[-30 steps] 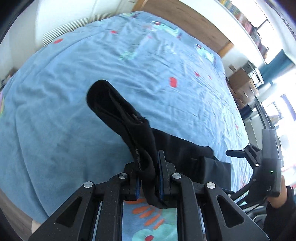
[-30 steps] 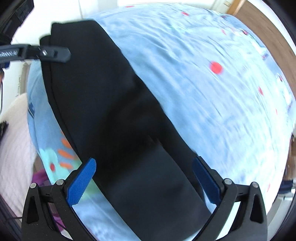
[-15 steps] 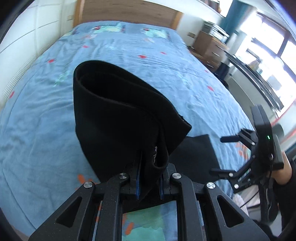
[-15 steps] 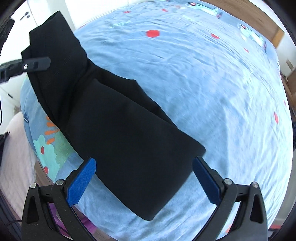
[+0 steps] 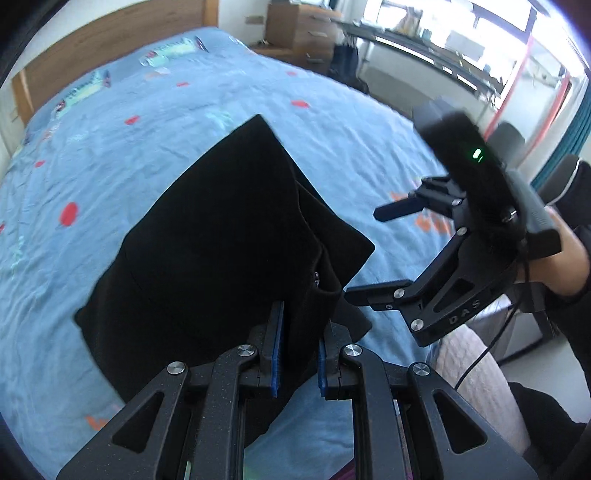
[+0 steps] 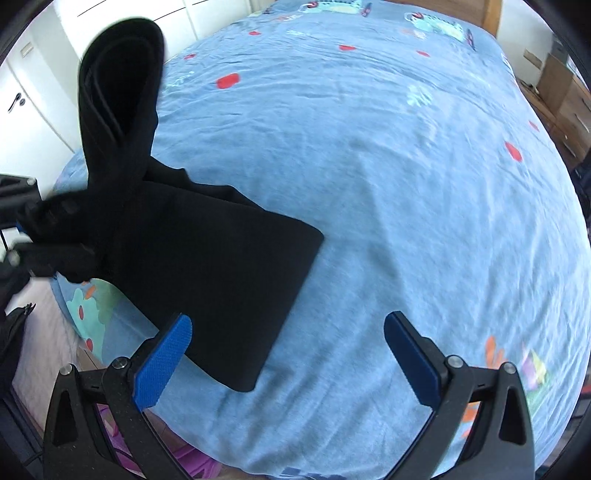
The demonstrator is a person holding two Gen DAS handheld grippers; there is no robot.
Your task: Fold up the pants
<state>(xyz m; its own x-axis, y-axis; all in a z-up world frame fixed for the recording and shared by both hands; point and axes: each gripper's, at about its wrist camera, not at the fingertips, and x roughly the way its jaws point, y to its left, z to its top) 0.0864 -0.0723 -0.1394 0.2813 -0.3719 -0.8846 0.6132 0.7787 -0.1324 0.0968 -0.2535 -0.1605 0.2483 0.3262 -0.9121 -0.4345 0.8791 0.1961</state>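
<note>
One pair of plain black fabric pants (image 5: 221, 251), matte and unpatterned, lies partly folded over a light blue bedspread (image 5: 155, 122) dotted with red spots and cartoon prints. The left gripper (image 5: 298, 350), a black two-finger tool with blue pads, is clamped narrowly on a bunched thickness of the pants, the cloth squeezed between its jaws and rising directly ahead of it as a lifted, peaked fold with layered edges visible on the side toward the other tool. In the right wrist view the same garment (image 6: 207, 273) shows two parts: a flat rectangular panel resting on the bedspread (image 6: 388, 177), its squared corner just ahead of and between the fingers, nearer the left-hand pad, and a looped, doubled band of cloth standing up farther ahead and to the left, where the other tool grips it. The right gripper (image 6: 288, 354) stands wide, its two blue pads well apart, nothing pressed between them, hovering above the panel's near edge and bare bedspread. Seen from the left wrist, that right gripper (image 5: 384, 254) sits off to the right, held by a hand (image 5: 561, 258) in a dark sleeve. A wooden headboard (image 5: 110, 48) and one wooden dresser (image 5: 303, 33) stand far ahead.
</note>
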